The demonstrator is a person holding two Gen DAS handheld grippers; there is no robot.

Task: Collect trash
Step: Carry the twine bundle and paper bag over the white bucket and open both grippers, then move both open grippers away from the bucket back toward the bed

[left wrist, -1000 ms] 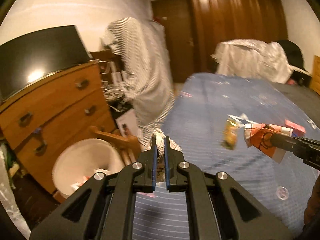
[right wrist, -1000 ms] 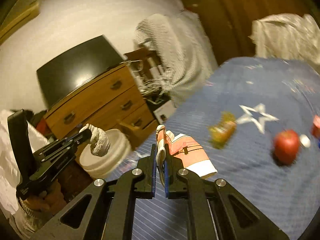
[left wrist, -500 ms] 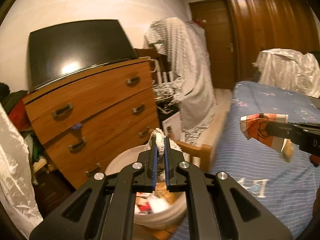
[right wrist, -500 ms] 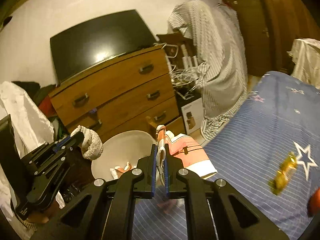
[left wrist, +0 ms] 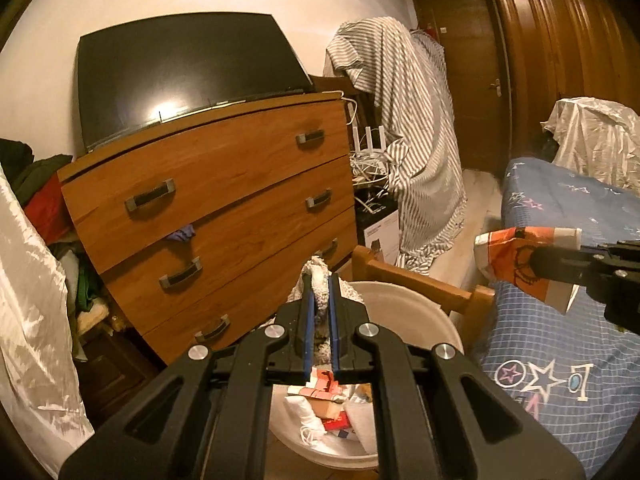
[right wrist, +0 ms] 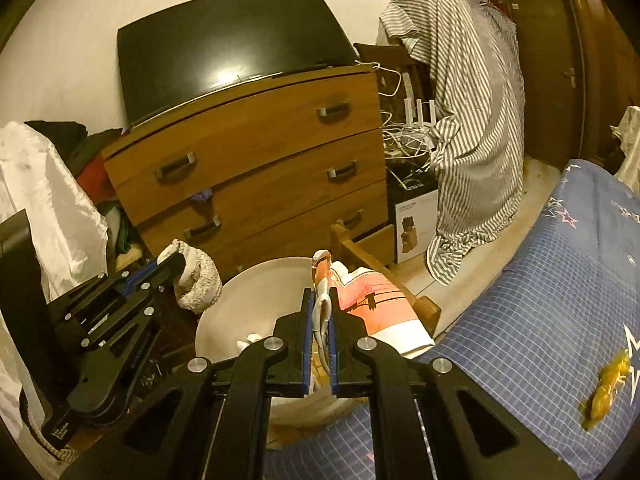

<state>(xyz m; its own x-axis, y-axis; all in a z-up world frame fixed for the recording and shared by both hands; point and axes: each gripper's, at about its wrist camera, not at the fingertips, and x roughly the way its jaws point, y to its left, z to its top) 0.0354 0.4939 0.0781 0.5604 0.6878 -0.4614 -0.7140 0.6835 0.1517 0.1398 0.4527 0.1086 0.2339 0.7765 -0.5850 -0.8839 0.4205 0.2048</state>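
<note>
Over the white trash bin (left wrist: 416,308), your left gripper (left wrist: 319,300) pinches a crumpled tissue wad (right wrist: 196,280) at the rim while your right gripper (right wrist: 319,316) clamps an orange-white wrapper (right wrist: 372,300) near the bed edge, so releasing early could drop either outside.

A big black TV (left wrist: 180,76) sits on a brown dresser (left wrist: 224,216). A dark wood door (left wrist: 464,76) is shut behind.
</note>
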